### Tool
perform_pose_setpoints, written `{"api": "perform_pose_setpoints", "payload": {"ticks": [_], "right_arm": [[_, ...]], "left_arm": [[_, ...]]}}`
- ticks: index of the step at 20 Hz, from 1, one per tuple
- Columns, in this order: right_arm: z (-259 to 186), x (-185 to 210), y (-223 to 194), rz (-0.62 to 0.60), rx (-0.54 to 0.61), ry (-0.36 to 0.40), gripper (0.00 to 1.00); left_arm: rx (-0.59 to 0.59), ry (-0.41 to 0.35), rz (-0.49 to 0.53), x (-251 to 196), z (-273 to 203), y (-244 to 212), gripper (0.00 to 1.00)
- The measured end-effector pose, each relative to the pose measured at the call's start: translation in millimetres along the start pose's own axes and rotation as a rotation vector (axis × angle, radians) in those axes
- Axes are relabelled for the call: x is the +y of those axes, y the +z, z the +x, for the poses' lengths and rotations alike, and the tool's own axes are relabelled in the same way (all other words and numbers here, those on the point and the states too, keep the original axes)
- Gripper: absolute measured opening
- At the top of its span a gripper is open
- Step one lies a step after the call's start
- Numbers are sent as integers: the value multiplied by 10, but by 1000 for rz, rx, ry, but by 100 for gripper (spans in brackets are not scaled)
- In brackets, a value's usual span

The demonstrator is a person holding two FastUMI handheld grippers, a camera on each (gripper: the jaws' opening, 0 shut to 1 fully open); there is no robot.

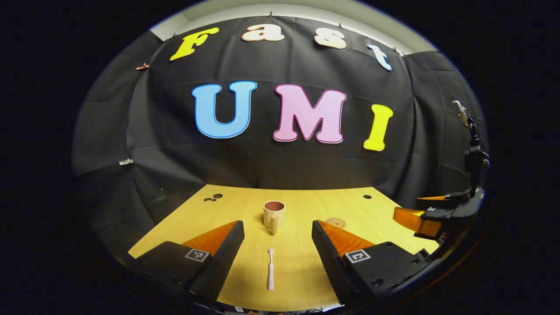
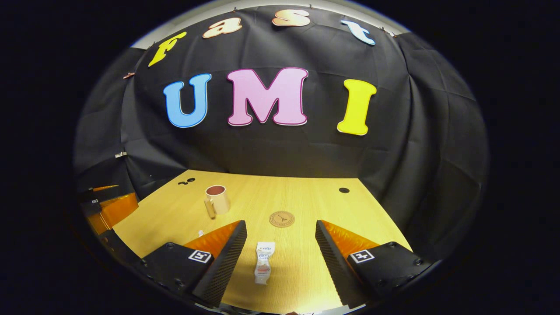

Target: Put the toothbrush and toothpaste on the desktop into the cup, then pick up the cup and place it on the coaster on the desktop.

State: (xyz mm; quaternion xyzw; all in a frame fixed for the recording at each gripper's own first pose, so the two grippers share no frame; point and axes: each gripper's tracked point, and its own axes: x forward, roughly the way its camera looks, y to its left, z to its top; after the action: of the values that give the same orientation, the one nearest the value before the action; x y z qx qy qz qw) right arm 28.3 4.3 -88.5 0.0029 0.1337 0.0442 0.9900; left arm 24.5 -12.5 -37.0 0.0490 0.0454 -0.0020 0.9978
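While nothing has gone into the cup (image 1: 274,215) yet, the layout reads as a start pose: the desk (image 1: 302,271) holds each item lined up with one claw, prob. so each can be taken straight on. The cup stands upright mid-desk, handle toward the cameras, mouth showing nothing inside. The coaster (image 2: 281,218) lies flat to the cup's right, well apart from it. The paste (image 2: 264,262) lies nearer than the cup and right of it, between the right claw (image 2: 280,245) fingers (spread wide, touching nothing). The brush (image 1: 271,274) lies in front of the cup, head toward it, between the left claw (image 1: 278,245) fingers, likewise spread wide and holding nothing.

Left gripper view gives the whole brush, plus the other claw at far right; there the coaster is half hidden behind a finger. Right gripper view gives the coaster whole and the paste; of the brush just a white tip beside its left finger, I think.
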Motion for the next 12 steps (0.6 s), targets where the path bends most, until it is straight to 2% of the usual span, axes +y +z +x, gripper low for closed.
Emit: {"api": "perform_pose_setpoints", "payload": {"ticks": [7,12], "right_arm": [[251,24,-265,65,114,18,98],[458,117,-602,65,254,46,97]], "left_arm": [[44,58,0,141,15,-139,96],[94,122,-26,272,20,-311,97]]}}
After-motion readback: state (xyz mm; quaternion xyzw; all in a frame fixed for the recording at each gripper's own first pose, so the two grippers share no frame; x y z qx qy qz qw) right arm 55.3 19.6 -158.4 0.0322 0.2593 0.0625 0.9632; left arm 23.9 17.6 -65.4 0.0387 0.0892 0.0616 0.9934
